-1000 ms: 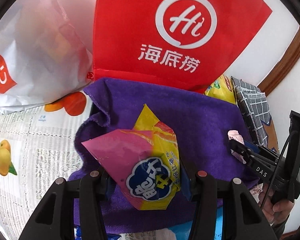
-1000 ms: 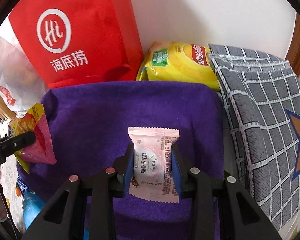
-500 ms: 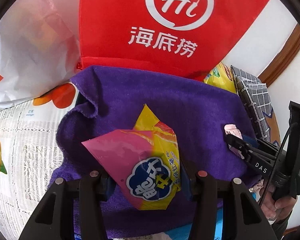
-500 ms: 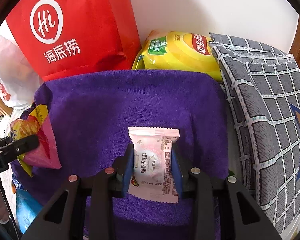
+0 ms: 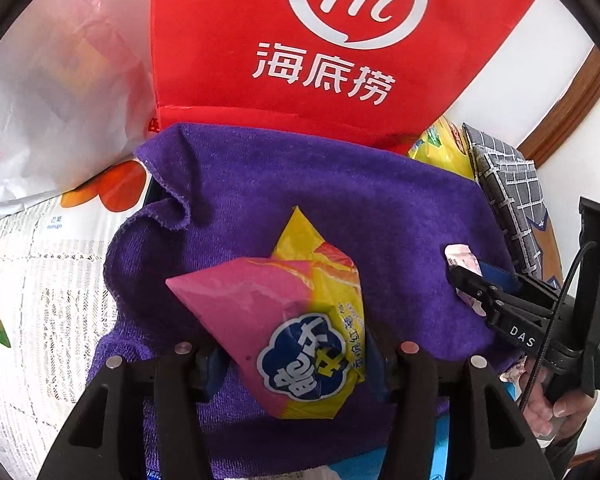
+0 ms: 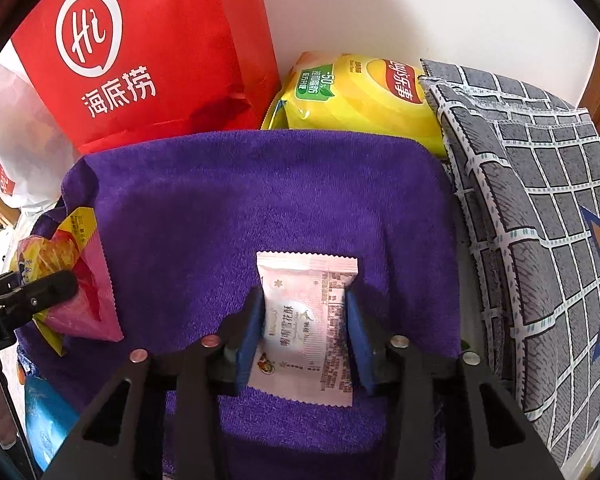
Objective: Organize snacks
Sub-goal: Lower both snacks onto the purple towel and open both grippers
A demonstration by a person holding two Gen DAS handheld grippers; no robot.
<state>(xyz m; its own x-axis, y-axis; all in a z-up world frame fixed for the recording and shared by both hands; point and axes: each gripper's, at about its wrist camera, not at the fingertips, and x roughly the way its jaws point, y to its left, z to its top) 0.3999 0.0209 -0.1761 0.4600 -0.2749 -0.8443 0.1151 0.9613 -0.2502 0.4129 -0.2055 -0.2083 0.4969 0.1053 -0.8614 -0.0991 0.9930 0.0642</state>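
Pink-yellow packet point(image 5: 288, 320) within left gripper point(image 5: 294, 354), pale packet point(image 6: 306, 332) within right gripper point(image 6: 303, 304); jaws just opened.

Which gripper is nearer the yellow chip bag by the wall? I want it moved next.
Right. The right gripper, around a pink packet on the purple towel, sits below the yellow chip bag. The left gripper is at the towel's opposite side, farther off.

The tall red paper bag point(image 5: 340, 52) bears a white "Hi" logo above "海底捞". The black hand-held gripper point(image 5: 518, 338) reads "DAS". The yellow crisp packet point(image 6: 356, 96) shows "-50%". The fruit-printed tabletop cover point(image 5: 56, 222) says "mango".
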